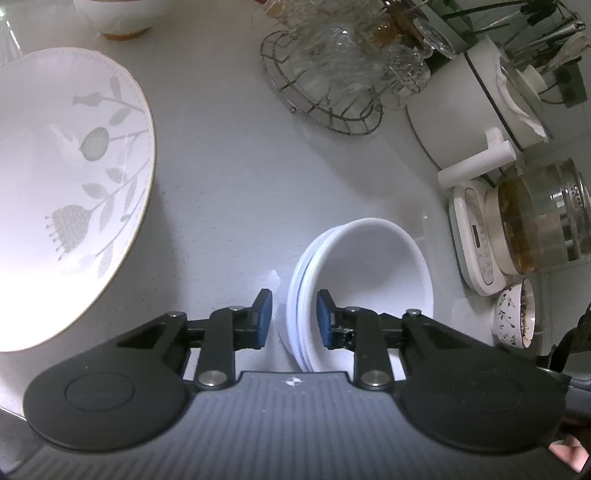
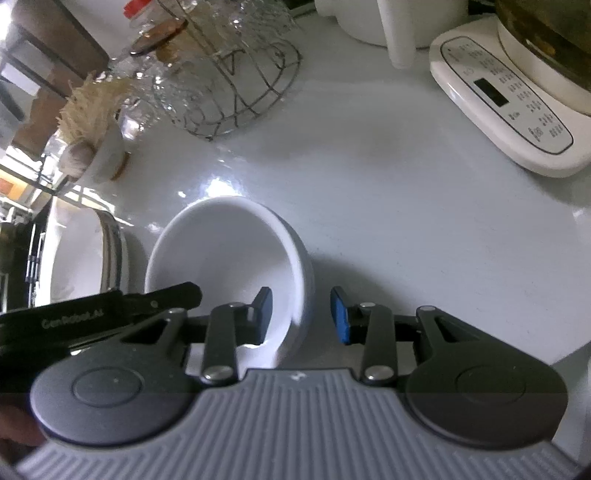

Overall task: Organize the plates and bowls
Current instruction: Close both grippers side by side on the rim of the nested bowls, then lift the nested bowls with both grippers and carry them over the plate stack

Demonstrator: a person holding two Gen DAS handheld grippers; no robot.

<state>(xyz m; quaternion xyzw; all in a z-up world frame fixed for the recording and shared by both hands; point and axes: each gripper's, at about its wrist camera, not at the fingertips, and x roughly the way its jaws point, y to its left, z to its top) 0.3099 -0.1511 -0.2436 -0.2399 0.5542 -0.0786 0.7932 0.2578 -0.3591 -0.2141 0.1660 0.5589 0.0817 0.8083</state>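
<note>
A stack of small white bowls [image 1: 369,266] stands on the white counter. My left gripper [image 1: 294,314] straddles the stack's left rim, one blue pad outside, one inside, with small gaps, so it is open. In the right wrist view the same white bowls [image 2: 229,251] sit straight ahead. My right gripper [image 2: 303,314] is open and straddles the right wall, left finger inside, right finger outside. The left gripper's black finger [image 2: 162,295] reaches over the bowl's left rim. A large white plate with grey flowers [image 1: 74,184] lies at the left.
A wire basket of glassware [image 1: 332,81] stands behind. A white pot [image 1: 465,110], a kettle on a white base [image 1: 535,225] and a patterned small cup [image 1: 517,314] line the right. Another white bowl [image 1: 114,18] is at the far left. A striped dish [image 2: 85,251] sits left of the stack.
</note>
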